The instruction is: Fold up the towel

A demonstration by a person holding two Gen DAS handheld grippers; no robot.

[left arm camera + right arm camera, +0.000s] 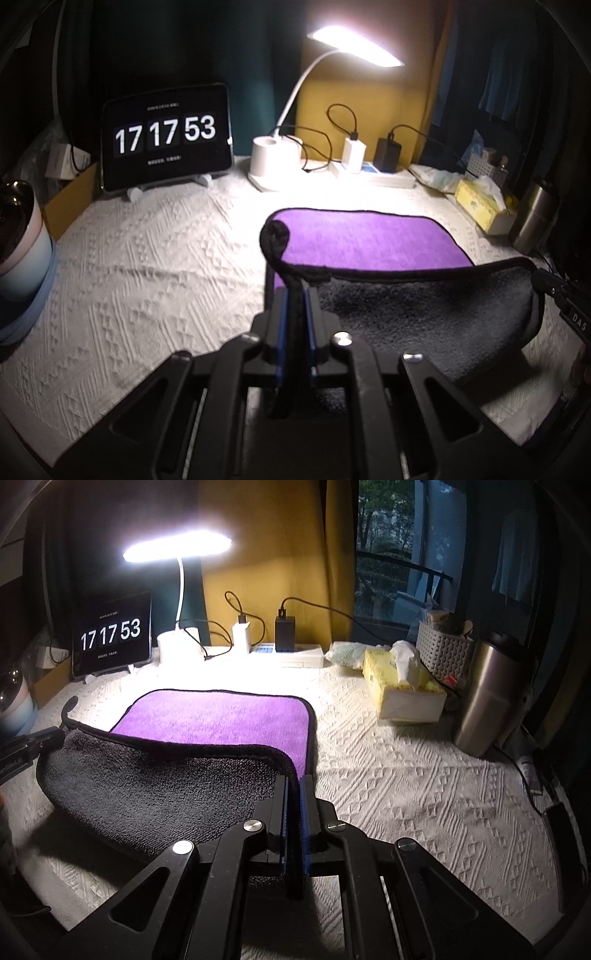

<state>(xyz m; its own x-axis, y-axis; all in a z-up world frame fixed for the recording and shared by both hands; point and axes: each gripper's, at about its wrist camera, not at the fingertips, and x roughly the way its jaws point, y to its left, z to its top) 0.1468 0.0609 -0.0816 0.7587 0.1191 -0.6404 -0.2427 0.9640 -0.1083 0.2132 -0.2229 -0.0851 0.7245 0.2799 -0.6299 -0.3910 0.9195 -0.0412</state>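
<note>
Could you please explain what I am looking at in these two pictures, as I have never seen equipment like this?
A person holds two hand-held black grippers, each carrying a fisheye camera that looks along its fingers. One picture comes from the left gripper, the other from the right gripper. Each is shut on a near corner of the purple towel with grey underside and black trim, lifting that edge to fold it. The towel lies on a white textured tablecloth. Behind stand a tablet showing a clock, a lit white desk lamp and a yellow tissue box.
</note>
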